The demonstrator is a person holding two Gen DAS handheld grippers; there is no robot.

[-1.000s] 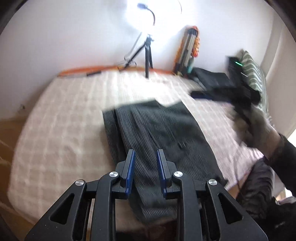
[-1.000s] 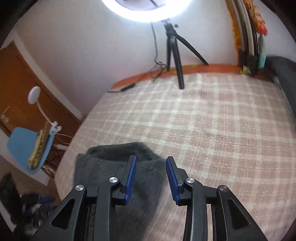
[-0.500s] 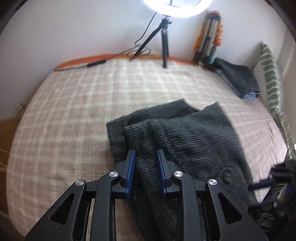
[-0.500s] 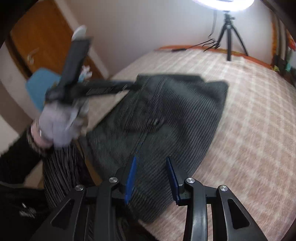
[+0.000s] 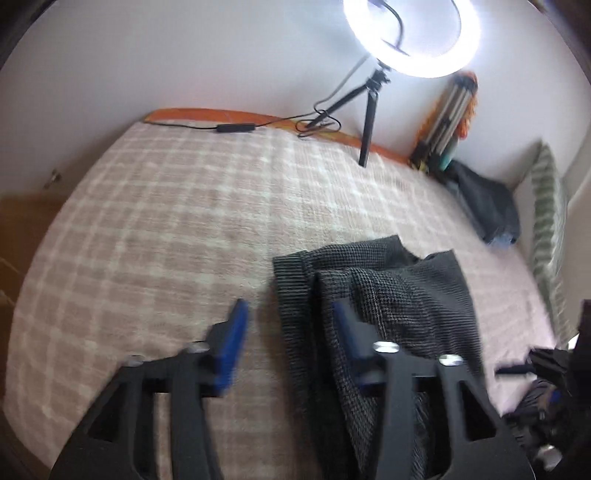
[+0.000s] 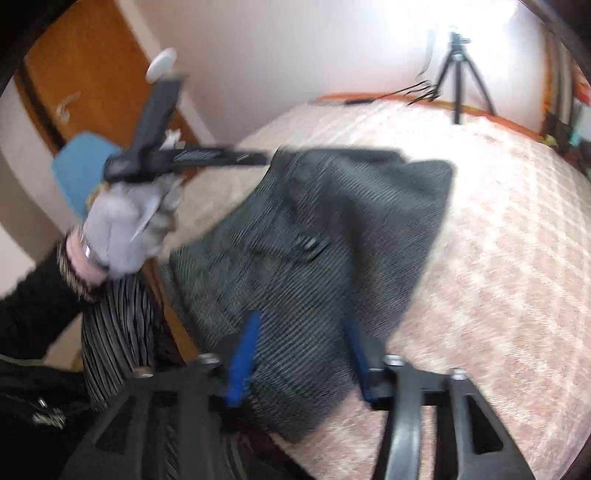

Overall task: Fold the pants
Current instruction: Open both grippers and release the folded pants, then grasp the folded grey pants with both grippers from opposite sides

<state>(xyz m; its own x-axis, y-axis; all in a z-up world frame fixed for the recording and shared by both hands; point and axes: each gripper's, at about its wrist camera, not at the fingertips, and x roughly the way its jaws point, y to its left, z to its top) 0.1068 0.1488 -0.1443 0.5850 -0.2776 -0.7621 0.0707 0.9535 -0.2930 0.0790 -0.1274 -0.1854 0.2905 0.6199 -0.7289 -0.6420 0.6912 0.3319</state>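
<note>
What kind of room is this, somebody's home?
Most likely a bedroom at home: a bed under a checked pink blanket, a striped pillow against the wall and a wooden door. A ring light stands on the bed.

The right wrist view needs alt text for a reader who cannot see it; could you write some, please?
Dark grey pants lie on a plaid bedspread, the open right gripper above their near end. The gloved left hand holds the other gripper.

The pants (image 5: 388, 288) are spread on the bed (image 5: 166, 221) near its front edge. Behind them, a ring light (image 5: 412, 37) is stood by the wall; a pillow (image 5: 550, 221) is propped at the right.
</note>
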